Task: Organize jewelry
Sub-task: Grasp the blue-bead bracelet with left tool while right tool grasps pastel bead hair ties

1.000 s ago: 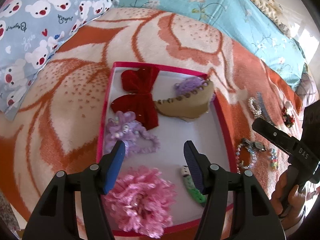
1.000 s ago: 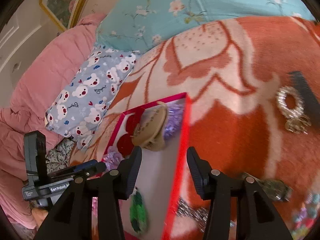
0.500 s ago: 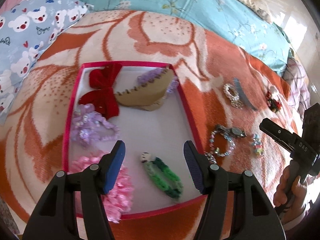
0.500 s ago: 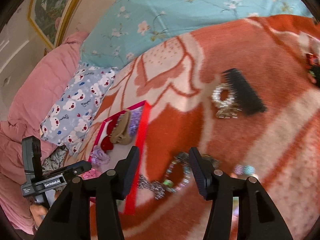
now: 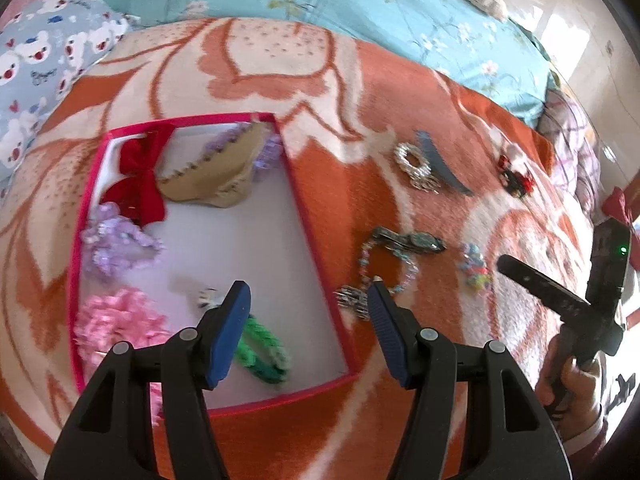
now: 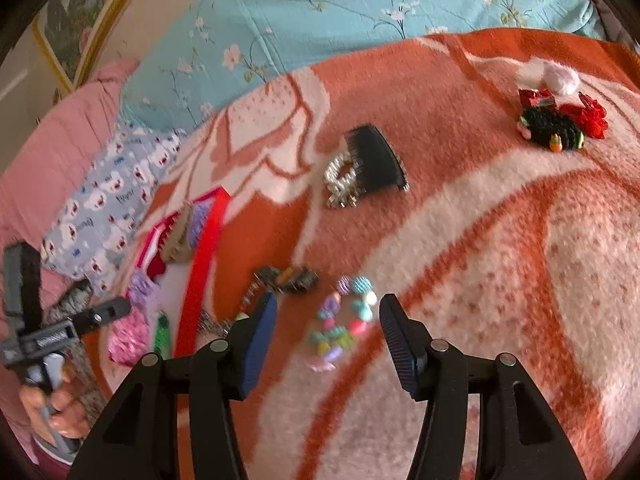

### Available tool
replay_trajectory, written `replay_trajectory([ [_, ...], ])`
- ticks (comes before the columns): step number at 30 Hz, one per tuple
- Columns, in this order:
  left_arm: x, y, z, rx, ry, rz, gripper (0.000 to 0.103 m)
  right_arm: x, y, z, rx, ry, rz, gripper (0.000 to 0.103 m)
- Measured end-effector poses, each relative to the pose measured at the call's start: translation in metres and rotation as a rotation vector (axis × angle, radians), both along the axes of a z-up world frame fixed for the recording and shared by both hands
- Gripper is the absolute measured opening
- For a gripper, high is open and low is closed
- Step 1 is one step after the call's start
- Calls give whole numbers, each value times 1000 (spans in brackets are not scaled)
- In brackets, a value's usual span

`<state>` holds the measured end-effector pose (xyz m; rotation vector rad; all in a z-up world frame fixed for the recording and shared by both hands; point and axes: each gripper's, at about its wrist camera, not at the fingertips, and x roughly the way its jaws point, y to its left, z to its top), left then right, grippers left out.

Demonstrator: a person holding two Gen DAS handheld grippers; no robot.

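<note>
Orange blanket [image 6: 460, 240] beneath right gripper [image 6: 328, 336], jaws spread over pastel bracelet [image 6: 340, 328].

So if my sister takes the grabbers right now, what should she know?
Left gripper: open, holding nothing, over the pink box's right edge.
Right gripper: open, empty, above the pastel bead bracelet.
Already in the box: red bow, tan claw clip, purple scrunchie, pink flower, green clip.
Left to do, lying on the blanket: bead bracelet, watch, crystal bracelet, rhinestone clip, black comb, black-and-red hair ties.
</note>
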<state>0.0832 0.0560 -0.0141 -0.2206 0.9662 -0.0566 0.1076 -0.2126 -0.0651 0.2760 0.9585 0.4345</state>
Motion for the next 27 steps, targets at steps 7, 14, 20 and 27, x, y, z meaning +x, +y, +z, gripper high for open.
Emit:
replay_trajectory([
  [7, 9, -50, -14, 24, 27, -107, 60, 6, 11, -16, -98, 35, 26, 56],
  [14, 33, -90, -33, 76, 74, -189, 60, 9, 13, -24, -123, 49, 45, 17],
  [20, 58, -106, -52, 110, 132, -205, 57, 5, -3, -14, -71, 39, 26, 11],
  [27, 74, -113, -69, 61, 176, -254, 16, 1, -28, -4, 23, 33, -13, 7],
])
